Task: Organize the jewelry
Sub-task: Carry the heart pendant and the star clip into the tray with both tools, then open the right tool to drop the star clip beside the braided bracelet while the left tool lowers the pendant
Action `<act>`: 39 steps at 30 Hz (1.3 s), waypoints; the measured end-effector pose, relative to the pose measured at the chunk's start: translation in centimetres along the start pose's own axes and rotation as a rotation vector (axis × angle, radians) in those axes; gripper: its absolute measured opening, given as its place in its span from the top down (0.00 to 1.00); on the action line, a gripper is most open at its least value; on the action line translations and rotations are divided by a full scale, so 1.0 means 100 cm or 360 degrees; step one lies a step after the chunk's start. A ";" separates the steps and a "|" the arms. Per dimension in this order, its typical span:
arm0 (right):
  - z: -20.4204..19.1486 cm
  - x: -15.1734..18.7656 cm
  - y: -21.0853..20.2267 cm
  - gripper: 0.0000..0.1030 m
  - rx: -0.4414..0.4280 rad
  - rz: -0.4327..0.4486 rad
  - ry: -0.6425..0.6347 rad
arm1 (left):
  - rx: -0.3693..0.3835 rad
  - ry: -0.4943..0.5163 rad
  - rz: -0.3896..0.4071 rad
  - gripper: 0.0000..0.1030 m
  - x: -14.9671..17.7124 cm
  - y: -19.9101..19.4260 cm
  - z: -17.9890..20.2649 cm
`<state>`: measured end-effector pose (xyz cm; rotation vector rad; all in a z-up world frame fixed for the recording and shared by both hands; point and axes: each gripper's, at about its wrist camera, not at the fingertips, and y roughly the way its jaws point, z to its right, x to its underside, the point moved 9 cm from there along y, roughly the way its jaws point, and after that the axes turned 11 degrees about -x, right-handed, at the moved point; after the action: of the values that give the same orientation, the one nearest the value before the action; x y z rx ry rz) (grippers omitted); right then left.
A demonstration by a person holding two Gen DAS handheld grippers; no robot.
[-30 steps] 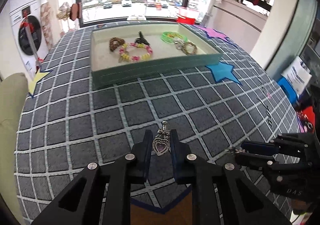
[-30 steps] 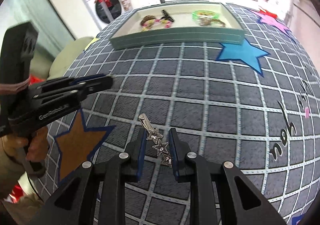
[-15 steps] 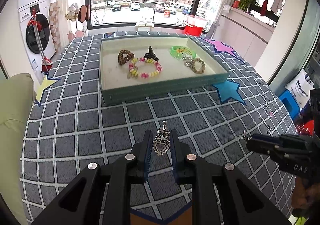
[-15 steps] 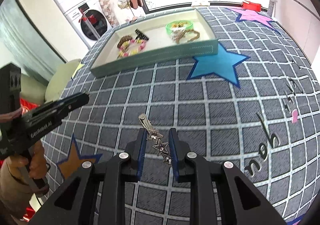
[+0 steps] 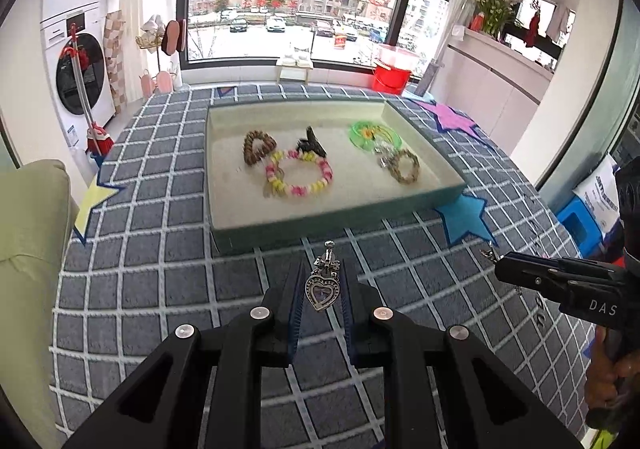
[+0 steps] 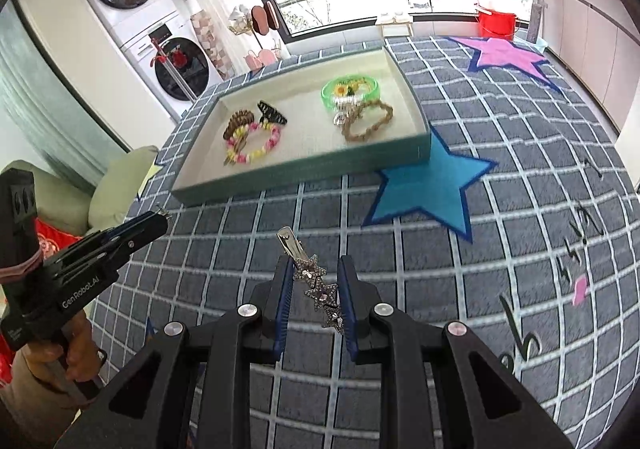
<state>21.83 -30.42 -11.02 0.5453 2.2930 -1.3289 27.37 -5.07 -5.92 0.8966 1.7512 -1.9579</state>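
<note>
My left gripper (image 5: 320, 269) is shut on a silver heart pendant clip (image 5: 321, 291) and holds it above the carpet, in front of the tray. My right gripper (image 6: 314, 267) is shut on a silver star hair clip (image 6: 316, 283), also above the carpet. A pale green tray (image 5: 320, 227) lies ahead; it also shows in the right wrist view (image 6: 304, 173). In it lie a pink and yellow bead bracelet (image 5: 300, 177), a brown bead bracelet (image 5: 256, 147), a black claw clip (image 5: 310, 141), a green bangle (image 5: 374, 135) and a braided bracelet (image 5: 406, 167). The right gripper shows at the right of the left wrist view (image 5: 500, 265).
A grey grid carpet (image 5: 160, 269) with a blue star (image 6: 432, 185), a pink star (image 6: 506, 53) and a yellow star (image 5: 94, 201). A pale green cushion (image 5: 28, 217) at left. Stacked washing machines (image 6: 136, 29), a red bucket (image 5: 392, 75) and a window behind.
Both grippers have risen and tilted up with their clips still held, so the tray now sits lower in view and more of the room shows.
</note>
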 end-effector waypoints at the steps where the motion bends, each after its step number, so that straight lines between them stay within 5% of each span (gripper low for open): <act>1: 0.000 -0.003 0.001 0.76 0.0003 0.0004 0.0001 | -0.0006 -0.0004 0.0007 0.69 -0.004 0.001 -0.002; 17: 0.003 -0.092 0.031 0.76 0.0037 0.0057 -0.0001 | -0.0095 -0.0031 0.0057 0.69 -0.067 0.038 -0.021; 39: 0.011 -0.111 0.127 0.76 0.0097 -0.0116 -0.0002 | -0.0206 0.0034 -0.0128 0.69 -0.070 0.114 -0.027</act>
<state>37.98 -26.81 -14.47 0.4848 2.2977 -1.4374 40.44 -5.32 -9.87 0.8177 1.9294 -1.8645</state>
